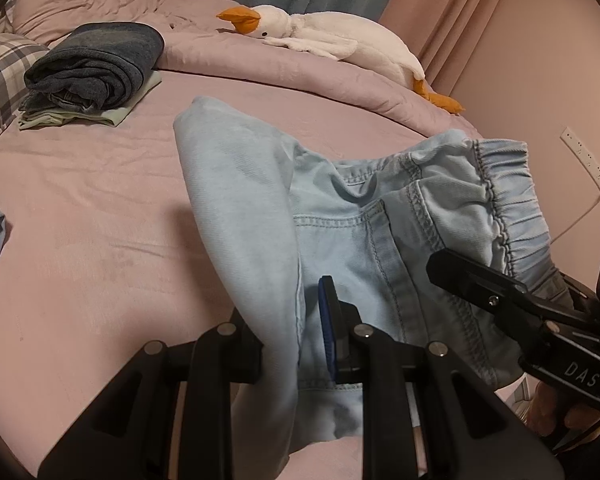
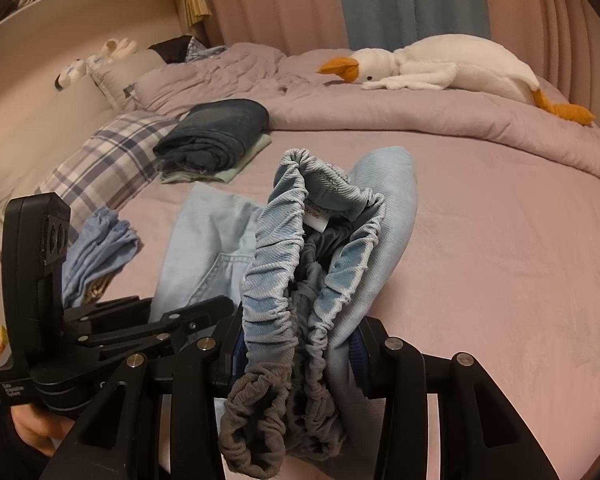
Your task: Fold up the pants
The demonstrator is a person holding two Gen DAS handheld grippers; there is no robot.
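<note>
Light blue pants (image 1: pixel 340 216) held up over the pink bed (image 1: pixel 80 220) by both grippers.

Left wrist view: the left gripper (image 1: pixel 296 344) has its jaws clamped on a fabric fold. Right wrist view: the right gripper (image 2: pixel 296 356) has its jaws clamped on the bunched elastic waistband (image 2: pixel 276 240); folded dark jeans (image 2: pixel 216 136) lie beyond.

The left gripper (image 1: pixel 296 344) has its jaws closed tight on a fold of cloth, its black linkage arms spread low toward the near edge of the bed. The right gripper (image 2: pixel 296 344) is likewise clamped, jaws pinching gathered fabric that bulges up between them. The two tools sit close together, side by side: each shows in the other's view, angled inward. A hand (image 2: pixel 40 432) wraps the left gripper's handle from below; fingers (image 1: pixel 556 412) curl under the right one.
</note>
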